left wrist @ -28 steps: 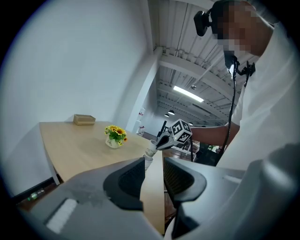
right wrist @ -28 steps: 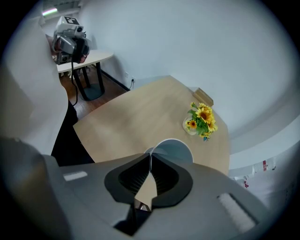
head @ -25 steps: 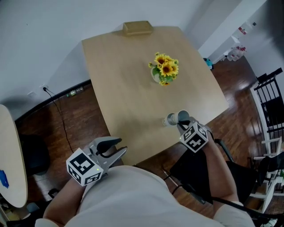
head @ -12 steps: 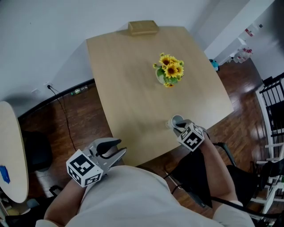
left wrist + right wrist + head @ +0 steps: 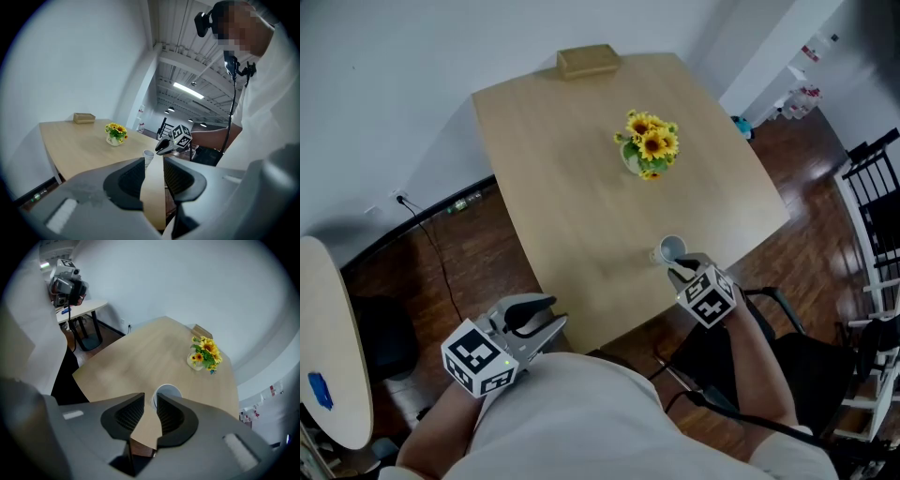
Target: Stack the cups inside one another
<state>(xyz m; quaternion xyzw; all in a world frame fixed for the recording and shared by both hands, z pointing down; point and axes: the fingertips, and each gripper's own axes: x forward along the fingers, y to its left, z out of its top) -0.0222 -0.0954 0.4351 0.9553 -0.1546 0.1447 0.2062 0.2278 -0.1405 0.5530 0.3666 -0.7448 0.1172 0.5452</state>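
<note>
White cup (image 5: 672, 249) upright on table (image 5: 572, 169)

One cup (image 5: 672, 249) is in view: small, white, round-mouthed. It stands upright, mouth up, on the light wooden table (image 5: 572, 169). In the head view it sits at 5 o'clock from the tabletop's centre, close to the edge. Whether further cups are nested inside cannot be told.

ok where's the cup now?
Head view, right side: white cup stands upright by the table's near edge, its rim at the tips of the right gripper, whose jaws have just been opening and don't pinch it; sunflower vase farther back.
</note>
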